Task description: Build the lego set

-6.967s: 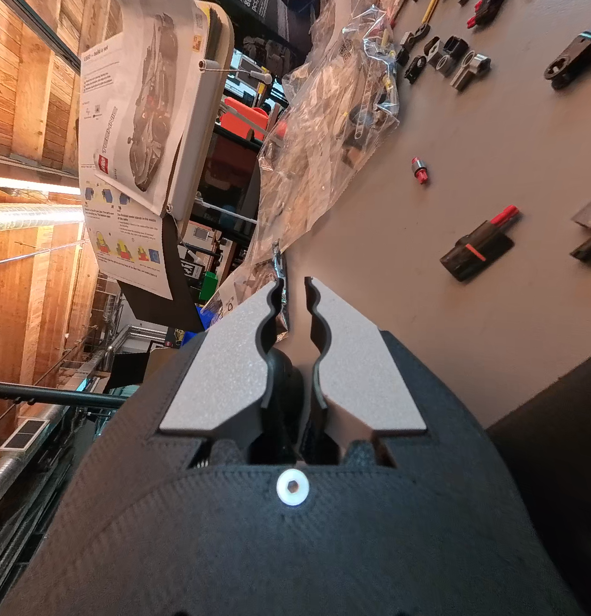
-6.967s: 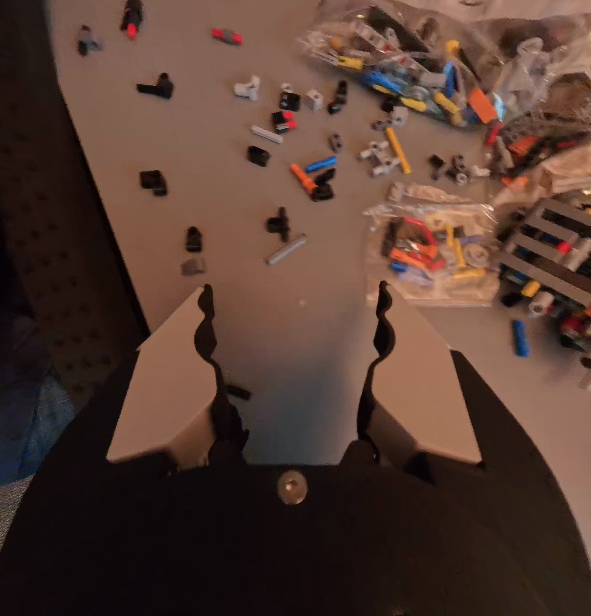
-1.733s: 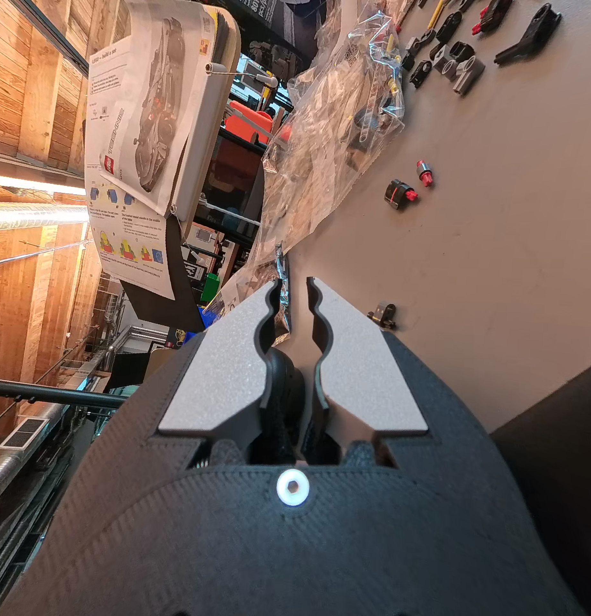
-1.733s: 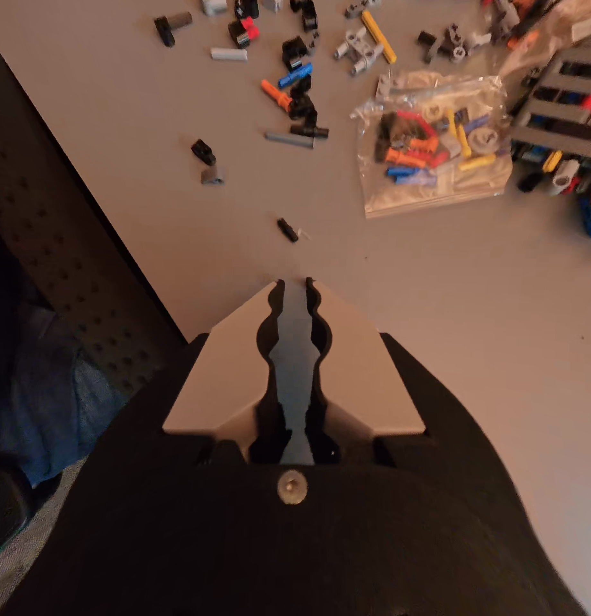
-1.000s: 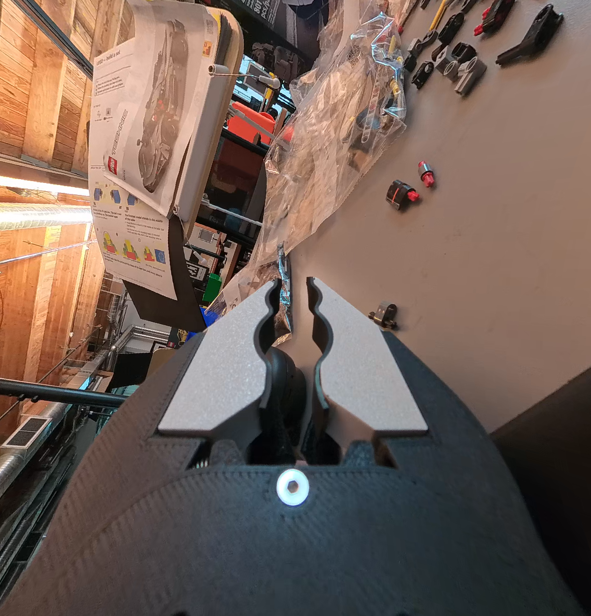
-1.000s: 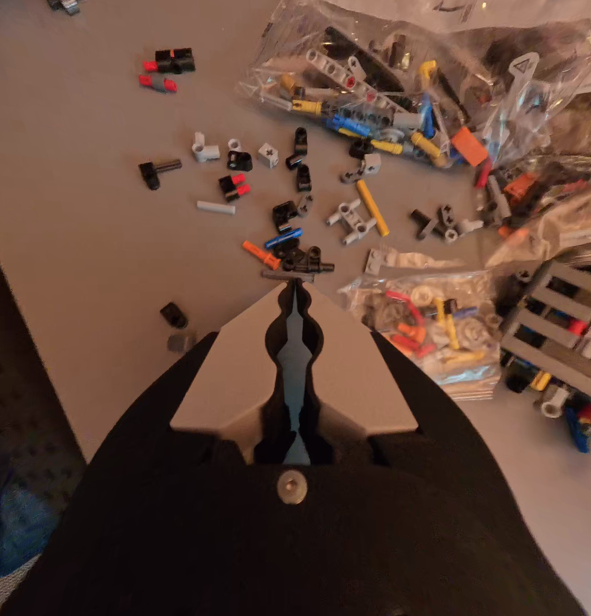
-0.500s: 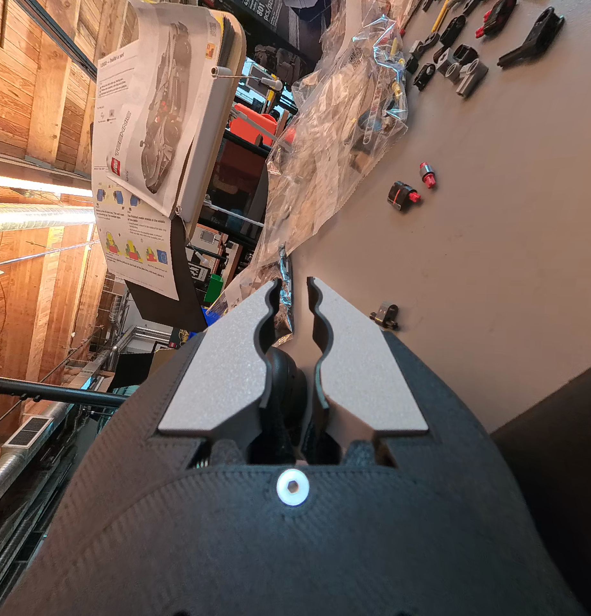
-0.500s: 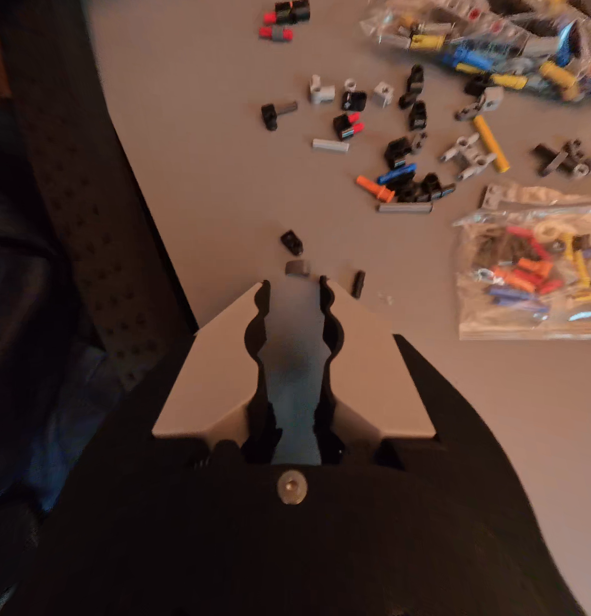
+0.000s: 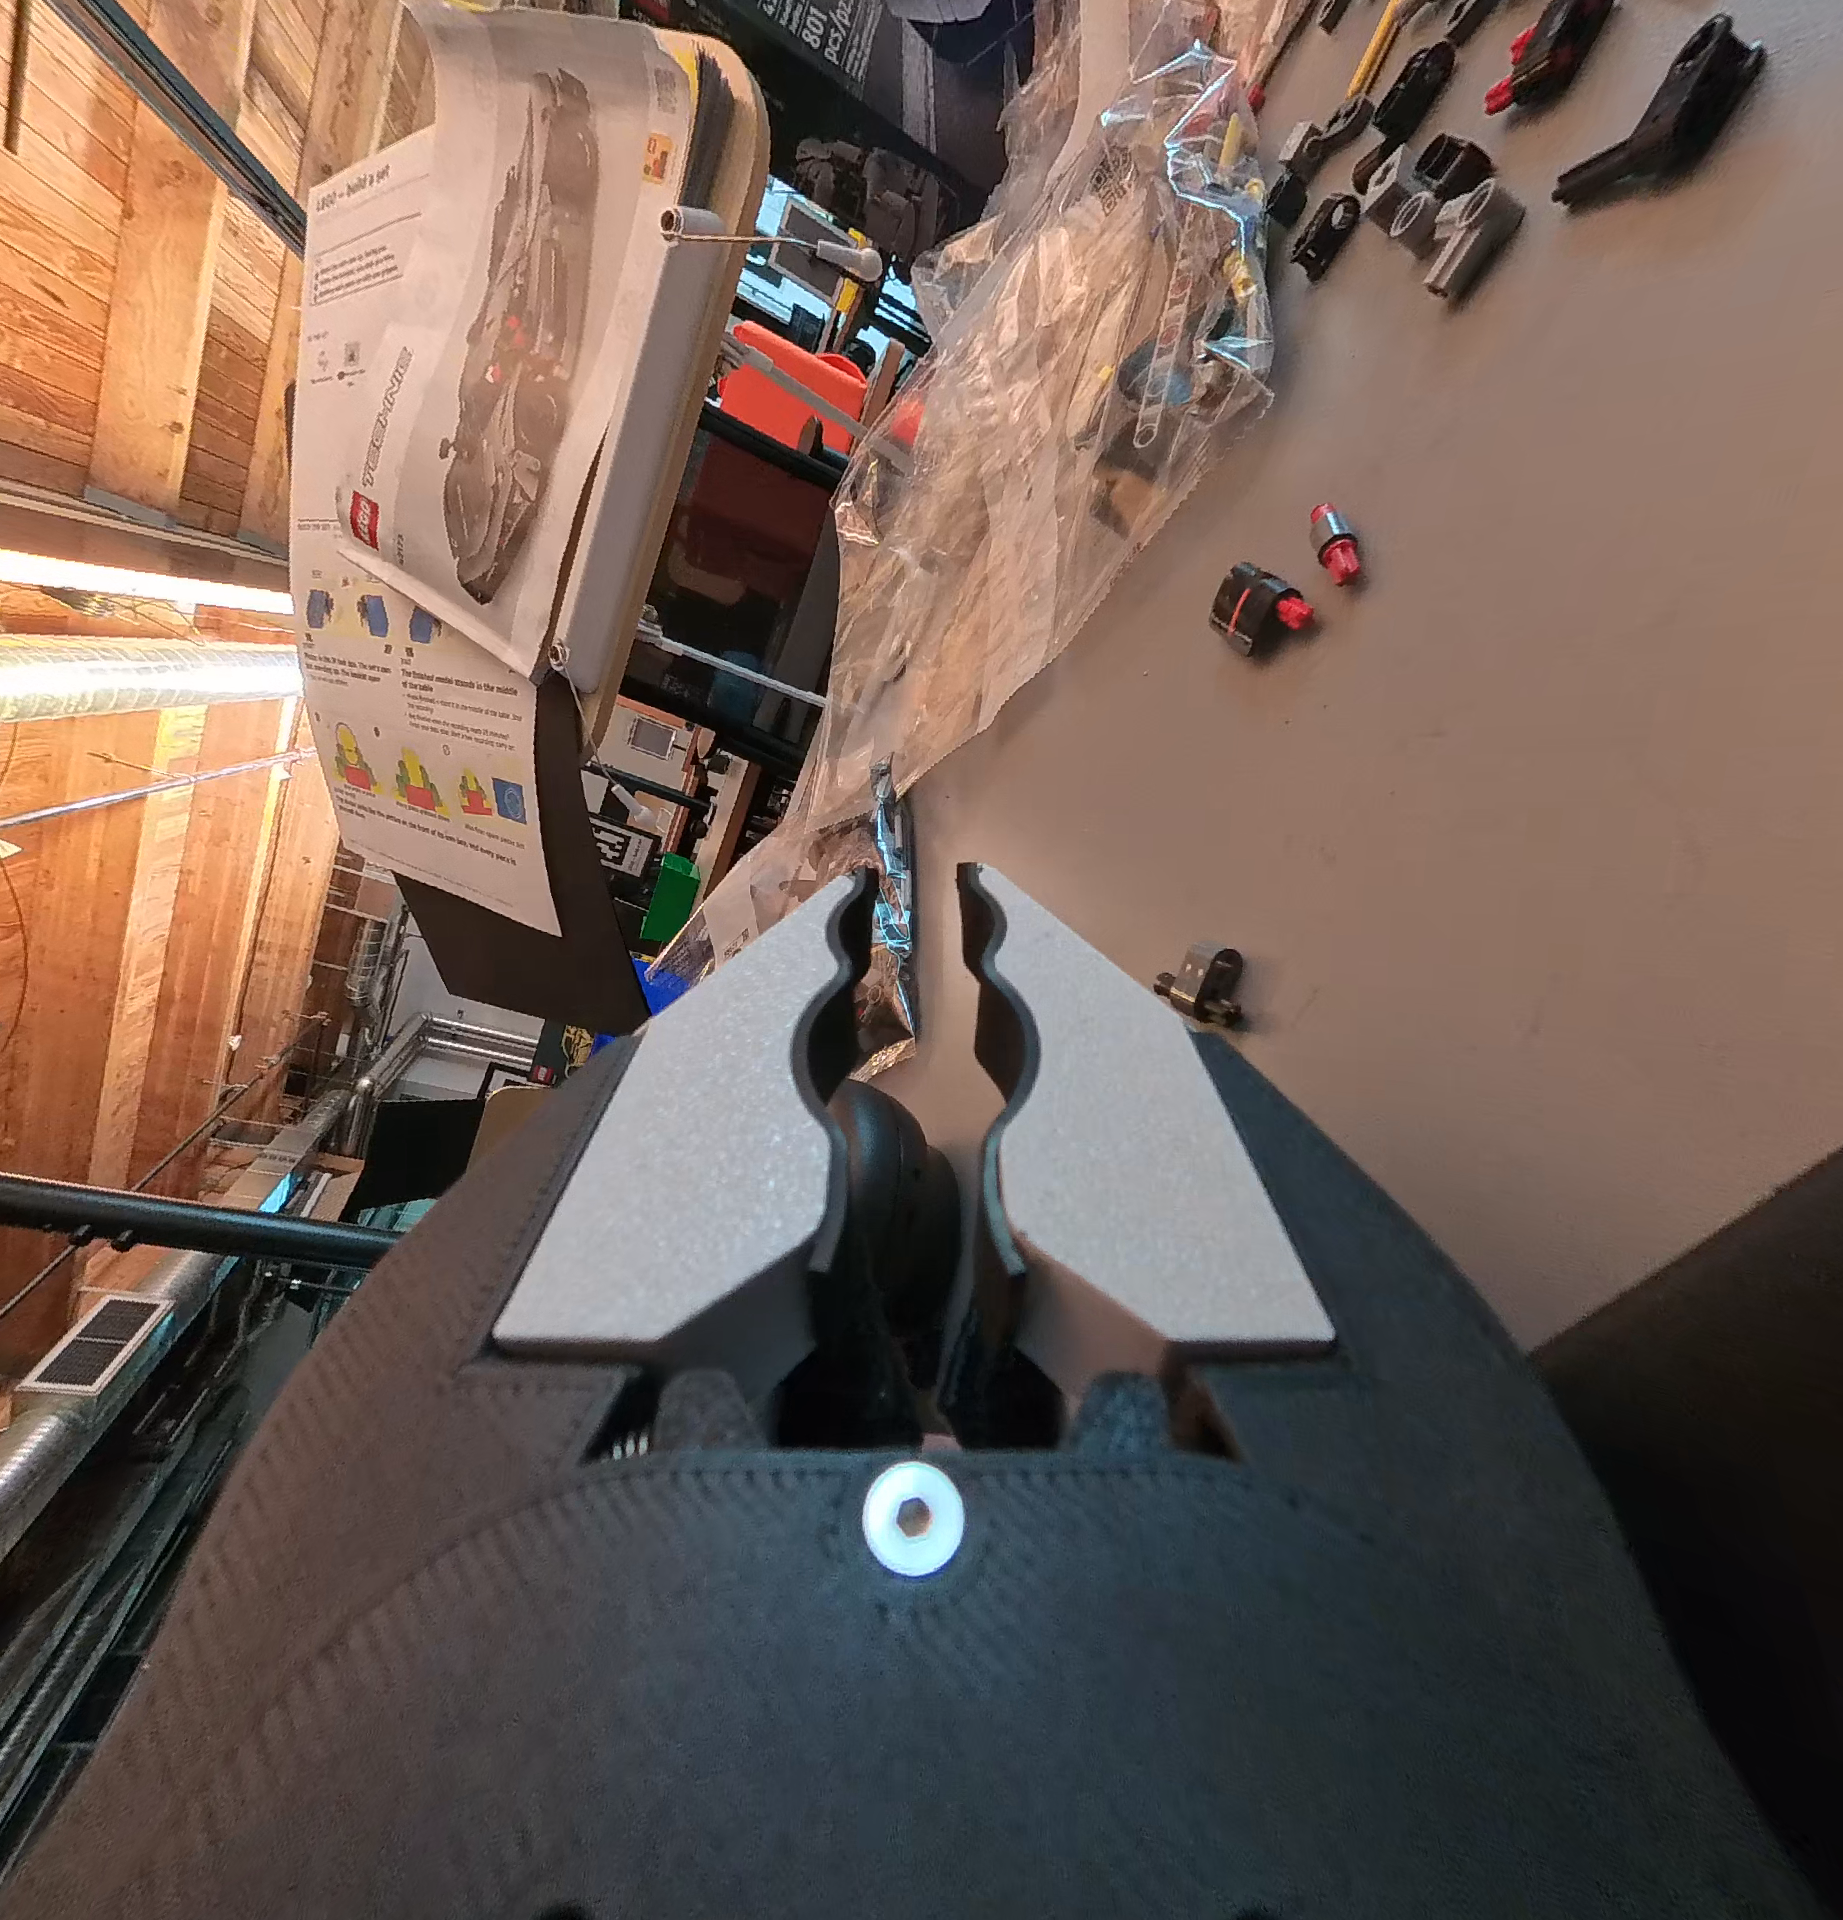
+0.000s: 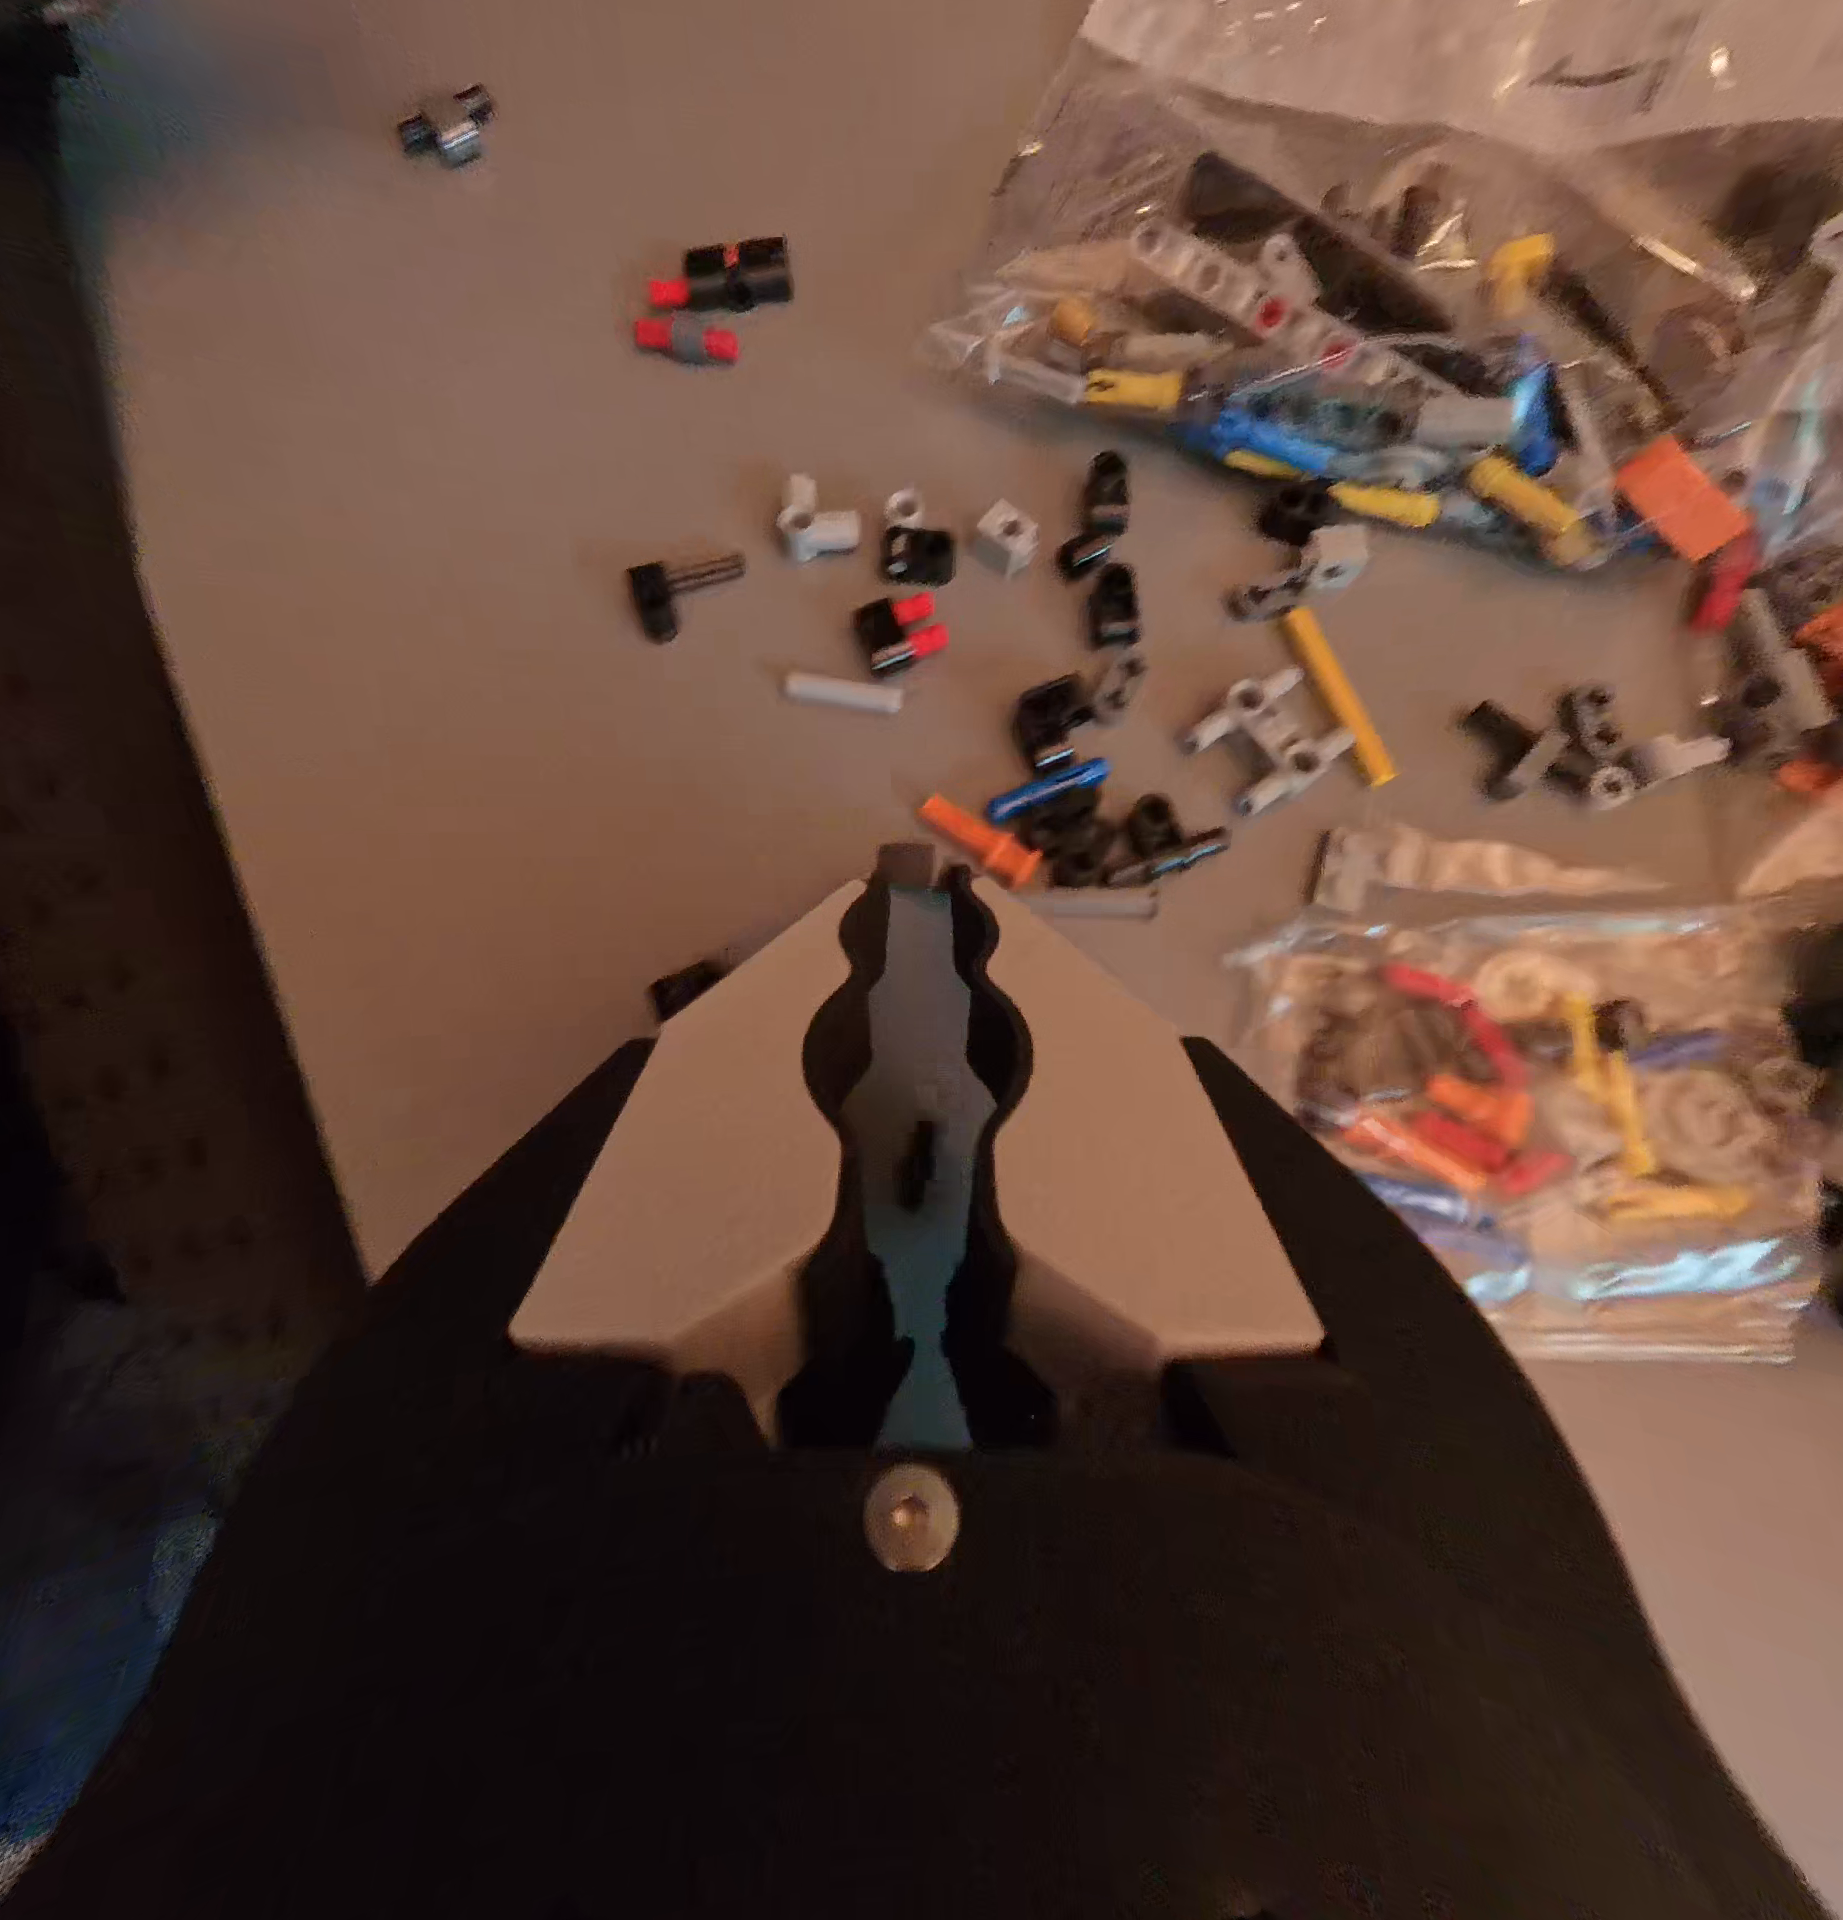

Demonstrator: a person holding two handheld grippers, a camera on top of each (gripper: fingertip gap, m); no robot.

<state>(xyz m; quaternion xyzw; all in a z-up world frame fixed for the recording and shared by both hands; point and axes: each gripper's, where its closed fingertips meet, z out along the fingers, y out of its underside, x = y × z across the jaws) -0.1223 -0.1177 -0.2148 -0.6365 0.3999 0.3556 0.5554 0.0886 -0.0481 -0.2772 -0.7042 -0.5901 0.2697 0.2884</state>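
Presently the right gripper (image 10: 915,883), fingers narrowed on a small grey piece (image 10: 904,864) at their tips, hangs above the table (image 10: 429,644), while the left gripper (image 9: 912,883) clamps a black part (image 9: 891,1153).

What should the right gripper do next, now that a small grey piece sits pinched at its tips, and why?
Probably carry the small grey piece over toward the left gripper. The right gripper is shut on it at the very tips, and the left one clamps a black part deep between its fingers, so joining the two looks likeliest.
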